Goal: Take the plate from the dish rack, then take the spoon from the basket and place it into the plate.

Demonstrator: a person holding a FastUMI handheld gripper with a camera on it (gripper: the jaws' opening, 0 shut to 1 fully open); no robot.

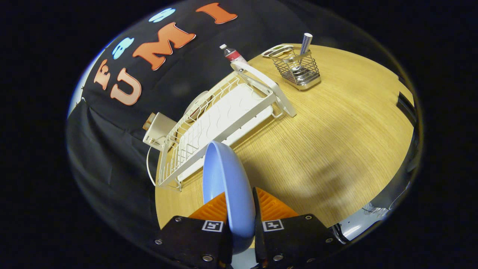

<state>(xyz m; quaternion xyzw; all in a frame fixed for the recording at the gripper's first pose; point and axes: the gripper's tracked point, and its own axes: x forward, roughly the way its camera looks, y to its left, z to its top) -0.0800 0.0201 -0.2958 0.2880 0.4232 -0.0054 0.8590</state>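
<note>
Gripper view, lower centre
Gripper [241, 209]: two fingers pinching the rim of the plate, one on each face; both press on it.
Held item: light blue round plate [224, 179], seen edge-on, standing upright between the fingers, lifted clear of the rack and just in front of its near end.

Gripper view, centre left
Rack: white wire dish rack [220, 116] with a white drip tray, lying on the bench diagonally; a pale dish still stands in its far side.
Beside rack: small white box [158, 129] with a cord, at the rack's left; a bottle with a white cap and red label [232, 54] beyond its far end.

Gripper view, upper centre
Basket: small metal wire basket [297, 69], well apart from the plate, beyond the rack.
Spoon: striped handle [306, 42] standing up out of the basket; the bowl end is hidden inside.

Gripper view, right
Bench: round light wooden bench [336, 142], bare surface to the right of the rack.

Handling judgement
Plate: stiff, smooth, probably slippery and breakable; rim grip suits it, lay it flat gently.
Spoon: light, rigid; take it by the upright handle.
Progress: plate out of rack, not yet set down.
</note>
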